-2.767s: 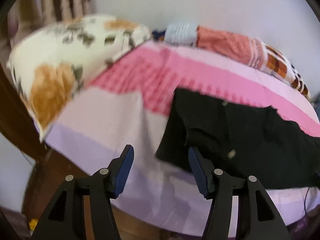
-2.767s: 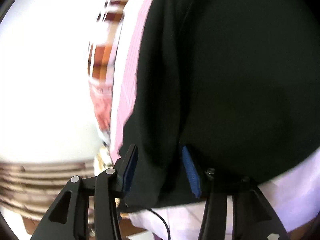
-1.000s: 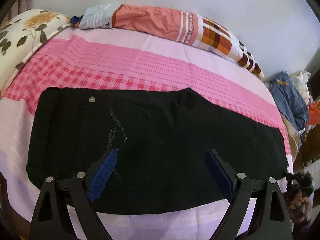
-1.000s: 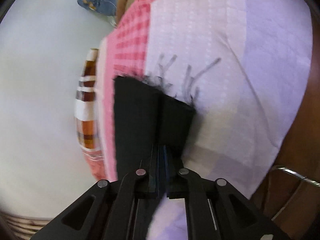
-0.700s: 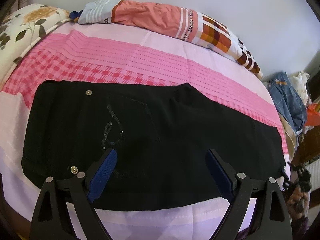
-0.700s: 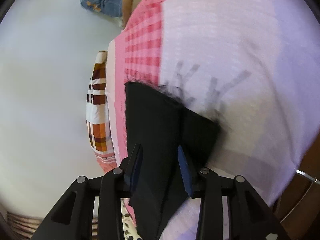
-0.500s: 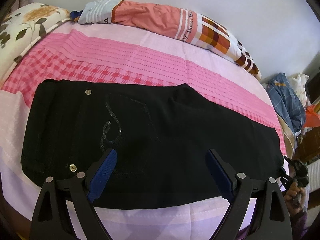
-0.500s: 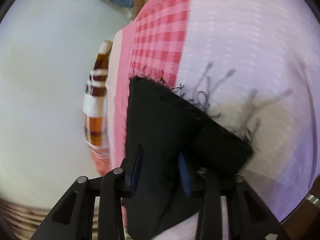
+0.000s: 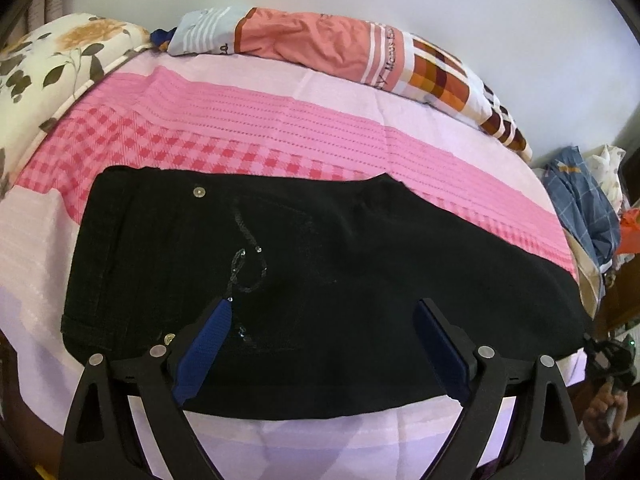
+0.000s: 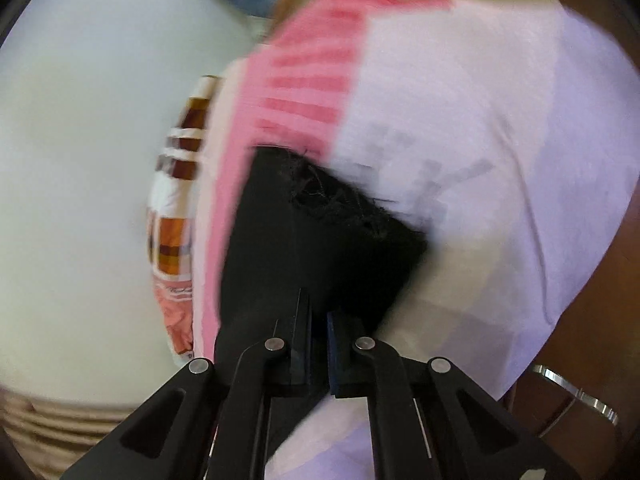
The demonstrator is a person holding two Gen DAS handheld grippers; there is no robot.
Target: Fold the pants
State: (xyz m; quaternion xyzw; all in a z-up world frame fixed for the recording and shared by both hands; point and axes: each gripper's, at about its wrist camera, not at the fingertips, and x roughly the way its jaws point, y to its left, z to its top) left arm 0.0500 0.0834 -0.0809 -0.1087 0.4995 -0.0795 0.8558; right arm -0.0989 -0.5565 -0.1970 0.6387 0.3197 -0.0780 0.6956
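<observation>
Black pants [image 9: 320, 264] lie flat across the pink and lilac bed sheet [image 9: 280, 120], folded lengthwise, waist at the left and leg ends at the right. My left gripper [image 9: 326, 320] is open and empty, held above the pants' near edge. In the right wrist view my right gripper [image 10: 319, 324] is shut on the frayed leg end of the pants [image 10: 320, 232], lifting it slightly off the sheet. That gripper also shows small at the far right of the left wrist view [image 9: 608, 356].
A floral pillow [image 9: 48, 80] lies at the back left. A rolled orange patterned blanket [image 9: 360, 52] runs along the wall. A pile of clothes [image 9: 588, 208] sits beyond the bed's right end. The wooden bed frame [image 10: 592, 320] borders the sheet.
My right gripper opened on the leg end and has shut on it again. The left gripper stays open over the pants, shifted slightly.
</observation>
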